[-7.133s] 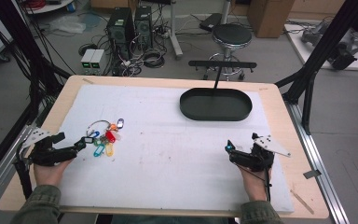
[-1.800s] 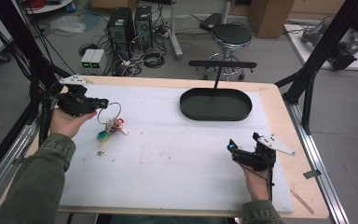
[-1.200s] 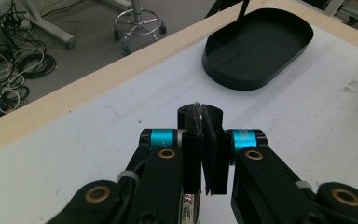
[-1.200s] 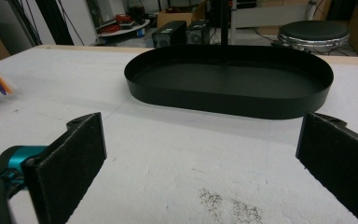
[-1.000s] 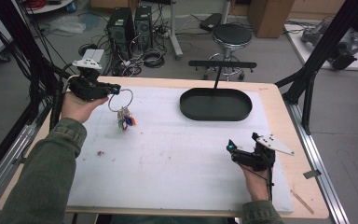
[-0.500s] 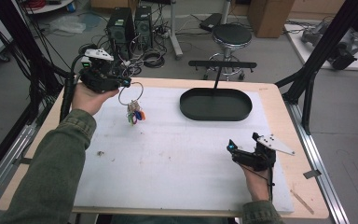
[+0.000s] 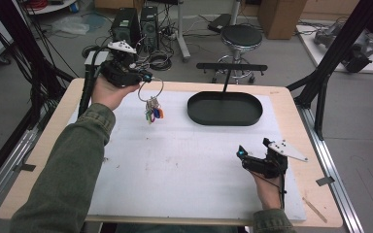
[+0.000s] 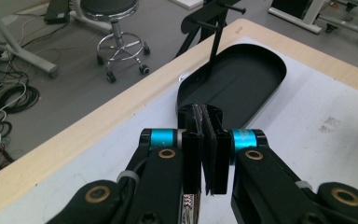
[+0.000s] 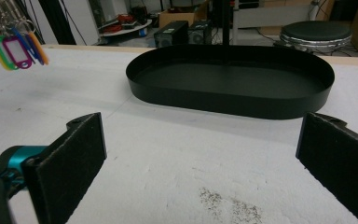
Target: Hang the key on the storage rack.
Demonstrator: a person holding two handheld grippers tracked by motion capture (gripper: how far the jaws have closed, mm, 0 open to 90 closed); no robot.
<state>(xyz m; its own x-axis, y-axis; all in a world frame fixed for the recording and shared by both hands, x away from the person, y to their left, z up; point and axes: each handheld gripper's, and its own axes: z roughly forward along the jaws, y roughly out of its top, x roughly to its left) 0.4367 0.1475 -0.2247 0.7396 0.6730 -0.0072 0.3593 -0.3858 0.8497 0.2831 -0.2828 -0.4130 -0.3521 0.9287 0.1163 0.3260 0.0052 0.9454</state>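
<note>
The left tool [image 7: 143, 77] is raised above the far left corner of the surface [image 7: 184, 165], held in the person's left hand [image 7: 108, 92]. Its jaws are pressed together on a thin wire key ring [image 7: 151, 90], from which a bunch of coloured key tags [image 7: 153, 112] hangs free in the air, clear of the white mat. In the left gripper view the two black pads [image 8: 204, 149] meet with no gap (the ring itself cannot be made out between them there), and the black oval tray [image 8: 242, 74] lies ahead of the tool.

The right tool [image 7: 245, 158] rests low at the near right of the surface, in the person's right hand [image 7: 268, 187]. Its jaws stand wide apart and hold nothing; the right gripper view shows both pads [image 9: 77, 149] spread to either side with bare white mat between them. A small patch of dark specks [image 9: 223, 200] marks the mat just ahead of that tool.

The tray [image 7: 225, 108] sits at the far centre-right of the surface, empty, well apart from both tools. The tags [image 9: 16, 44] appear at the upper left of the right gripper view, suspended to the left of the tray [image 9: 228, 79]. A round stool [image 7: 242, 36] stands on the floor beyond the surface.
</note>
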